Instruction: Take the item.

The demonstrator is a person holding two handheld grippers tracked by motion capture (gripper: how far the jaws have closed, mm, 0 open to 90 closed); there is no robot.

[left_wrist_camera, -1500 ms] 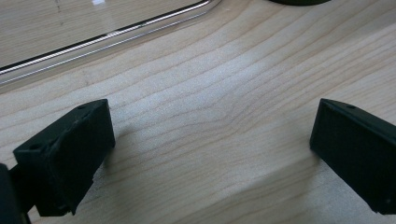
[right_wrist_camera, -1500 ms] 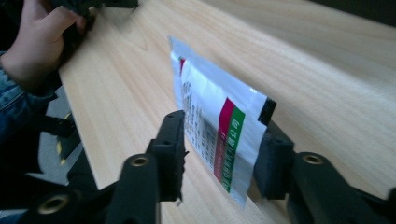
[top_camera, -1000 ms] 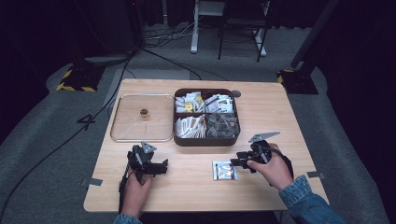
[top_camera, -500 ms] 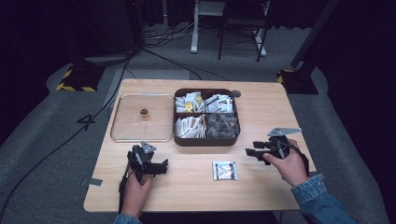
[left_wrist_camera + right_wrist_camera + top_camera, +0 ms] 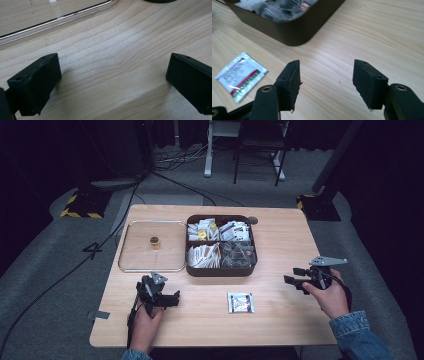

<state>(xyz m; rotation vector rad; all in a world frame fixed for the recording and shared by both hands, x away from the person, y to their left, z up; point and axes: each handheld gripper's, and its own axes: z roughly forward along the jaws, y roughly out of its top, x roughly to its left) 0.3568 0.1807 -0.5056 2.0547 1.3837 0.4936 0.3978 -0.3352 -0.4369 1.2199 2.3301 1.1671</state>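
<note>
A small white sachet (image 5: pixel 240 302) with red and green print lies flat on the wooden table (image 5: pixel 280 235), in front of the dark compartment box (image 5: pixel 221 245). The sachet (image 5: pixel 240 75) lies left of my right gripper's jaws, apart from them. My right gripper (image 5: pixel 294 275) hovers near the table's right side, well right of the sachet; its jaws have just been opening, with nothing but bare wood between them (image 5: pixel 325 85). My left gripper (image 5: pixel 172 298) rests at the front left, jaws wide open over bare wood (image 5: pixel 112 82).
The box holds several packets in its compartments. A clear lid with a metal rim (image 5: pixel 151 268) and a small brass knob (image 5: pixel 154 240) lies left of the box. A small dark disc (image 5: pixel 253 220) lies behind the box. Tape marks the table's front-left edge (image 5: pixel 101 315).
My right gripper has drawn away from the sachet toward the table's right side, leaving the sachet lying on the wood. The left gripper has stayed put.
</note>
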